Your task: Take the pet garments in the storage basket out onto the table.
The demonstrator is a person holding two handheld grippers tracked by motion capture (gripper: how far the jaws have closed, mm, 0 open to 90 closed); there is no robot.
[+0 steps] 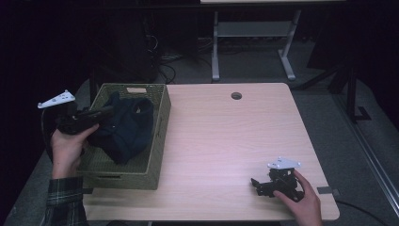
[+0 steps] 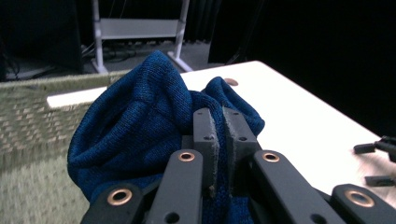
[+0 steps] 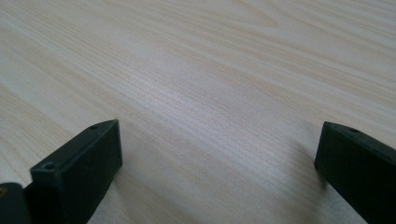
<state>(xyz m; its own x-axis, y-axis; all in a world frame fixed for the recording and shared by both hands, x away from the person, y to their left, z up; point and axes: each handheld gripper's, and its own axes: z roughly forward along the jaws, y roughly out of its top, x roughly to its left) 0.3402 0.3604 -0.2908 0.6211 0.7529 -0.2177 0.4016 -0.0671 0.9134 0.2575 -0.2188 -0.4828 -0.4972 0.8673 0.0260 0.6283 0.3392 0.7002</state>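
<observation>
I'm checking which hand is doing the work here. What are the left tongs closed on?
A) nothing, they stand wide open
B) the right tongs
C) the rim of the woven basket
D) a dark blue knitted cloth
D: in the left gripper view the left tongs are pinched together on the dark blue knitted cloth, which sits over the woven basket.

A dark blue knitted garment [image 1: 126,127] sits bunched in the woven green basket [image 1: 159,141] at the table's left. 1 fold is raised above the rest, crumpled into a peak, its ribbed cloth [image 2: 140,112] pinched and slack below.
</observation>
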